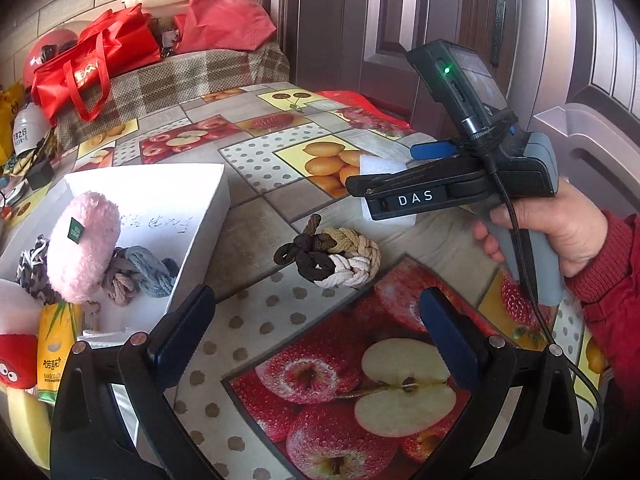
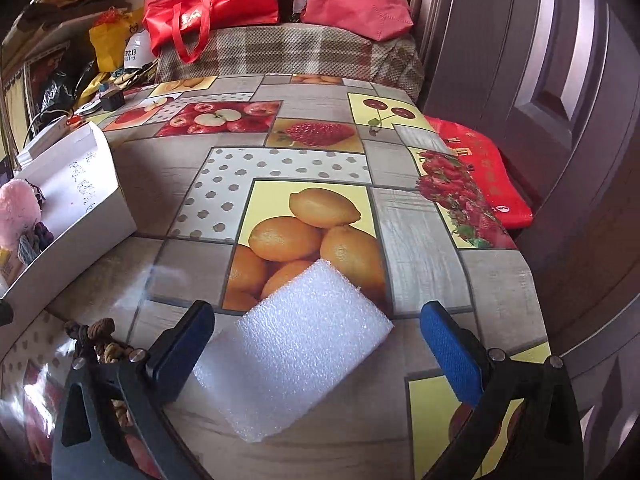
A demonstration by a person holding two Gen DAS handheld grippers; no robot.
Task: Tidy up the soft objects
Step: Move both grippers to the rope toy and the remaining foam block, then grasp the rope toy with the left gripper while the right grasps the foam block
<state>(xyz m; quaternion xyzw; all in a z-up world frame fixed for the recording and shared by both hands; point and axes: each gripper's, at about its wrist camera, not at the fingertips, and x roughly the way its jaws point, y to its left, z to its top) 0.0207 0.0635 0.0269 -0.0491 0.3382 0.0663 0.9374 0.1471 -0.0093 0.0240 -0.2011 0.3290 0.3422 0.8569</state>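
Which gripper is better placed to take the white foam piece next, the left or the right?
The right gripper: its open fingers already straddle the white foam piece. The left gripper is open over bare tablecloth, nearer the braided rope knot.

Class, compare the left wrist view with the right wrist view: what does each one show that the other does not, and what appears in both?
Only the left wrist view shows the person's hand holding the right gripper, and a red plush toy.

Only the right wrist view shows the whole white foam block, lying between the open fingers, and a red cushion.

Both show the braided rope toy, white box and pink plush.
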